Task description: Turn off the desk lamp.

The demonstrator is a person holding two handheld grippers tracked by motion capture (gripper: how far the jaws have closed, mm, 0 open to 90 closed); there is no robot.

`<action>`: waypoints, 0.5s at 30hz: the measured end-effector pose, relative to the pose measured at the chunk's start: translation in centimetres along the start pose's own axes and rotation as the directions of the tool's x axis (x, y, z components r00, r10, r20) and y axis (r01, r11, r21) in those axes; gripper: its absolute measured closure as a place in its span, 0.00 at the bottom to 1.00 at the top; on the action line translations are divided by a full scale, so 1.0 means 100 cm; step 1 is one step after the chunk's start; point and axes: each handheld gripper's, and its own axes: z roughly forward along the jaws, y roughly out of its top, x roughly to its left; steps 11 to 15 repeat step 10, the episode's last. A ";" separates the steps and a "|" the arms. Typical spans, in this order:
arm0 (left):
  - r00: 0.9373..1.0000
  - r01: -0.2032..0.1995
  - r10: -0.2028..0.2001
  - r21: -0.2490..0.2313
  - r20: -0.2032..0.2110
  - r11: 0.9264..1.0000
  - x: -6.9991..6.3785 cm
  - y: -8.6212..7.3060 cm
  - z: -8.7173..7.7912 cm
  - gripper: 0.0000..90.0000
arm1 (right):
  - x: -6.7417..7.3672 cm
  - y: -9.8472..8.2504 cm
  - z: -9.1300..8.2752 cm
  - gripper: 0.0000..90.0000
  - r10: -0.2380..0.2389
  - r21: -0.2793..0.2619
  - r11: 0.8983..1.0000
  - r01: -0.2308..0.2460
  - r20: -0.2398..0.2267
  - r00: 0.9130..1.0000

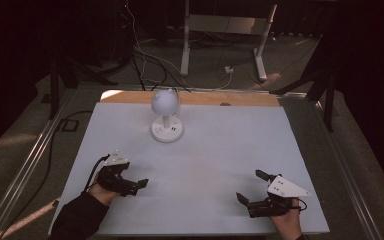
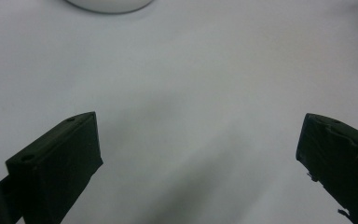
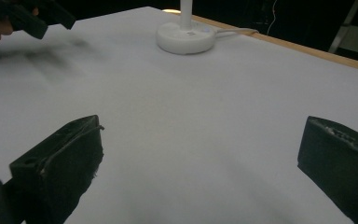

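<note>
We keep both tools low over the near part of the white tabletop (image 1: 220,150), each by its own near corner, and neither touches anything. The left gripper (image 1: 141,184) hovers by the near left corner, its jaws standing wide apart in its own view with bare white surface between them. The right gripper (image 1: 250,186) sits by the near right corner, likewise spread wide and empty, with one jaw reaching forward and the other lying closer to the near edge.

The thing we are working toward is the white desk lamp (image 1: 166,114), which stands upright near the far edge of the tabletop, a little left of the middle, on a round base (image 3: 185,36) with a thin stem and a rounded head above it. A cable runs from the base toward the far edge. The lamp is well apart from both grippers.

We judge that holding both grippers open and well back leaves the middle of the tabletop free for an approach from either side. With the jaws already spread, either gripper could close on the stem or steady the base without first stopping to open.
</note>
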 end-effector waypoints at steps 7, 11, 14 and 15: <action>1.000 -0.029 0.029 -0.012 -0.001 1.000 0.002 -0.019 -0.004 0.01 | 0.000 0.000 0.001 0.00 -0.002 0.010 1.000 0.002 -0.006 1.000; 1.000 -0.022 0.022 -0.020 0.005 1.000 0.004 -0.020 -0.006 0.01 | 0.000 0.000 0.001 0.00 -0.005 0.011 1.000 0.006 -0.010 1.000; 1.000 -0.022 0.022 -0.020 0.005 1.000 0.004 -0.020 -0.006 0.01 | 0.000 0.000 0.001 0.00 -0.005 0.011 1.000 0.006 -0.010 1.000; 1.000 -0.022 0.022 -0.020 0.005 1.000 0.004 -0.020 -0.006 0.01 | 0.000 0.000 0.001 0.00 -0.005 0.011 1.000 0.006 -0.010 1.000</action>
